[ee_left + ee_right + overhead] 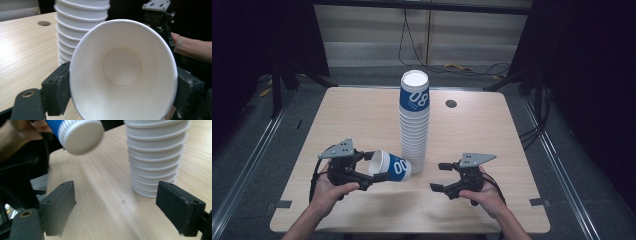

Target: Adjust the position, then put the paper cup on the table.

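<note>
While our left gripper point(371, 169) clamps a single cup point(390, 165) on its side at seven o'clock of the tall stack point(414, 121), probably so it can be handled alone, our right gripper point(438, 176) waits wide open and empty at four o'clock on the counter point(347, 117).

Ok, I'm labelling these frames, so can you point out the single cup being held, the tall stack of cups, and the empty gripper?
Single cup point(390, 165), high view, on its blue printed side.
Stack of cups point(414, 135), high view, on the white ribbed rims midway up.
Right gripper point(441, 176), high view, between its open fingertips.
</note>
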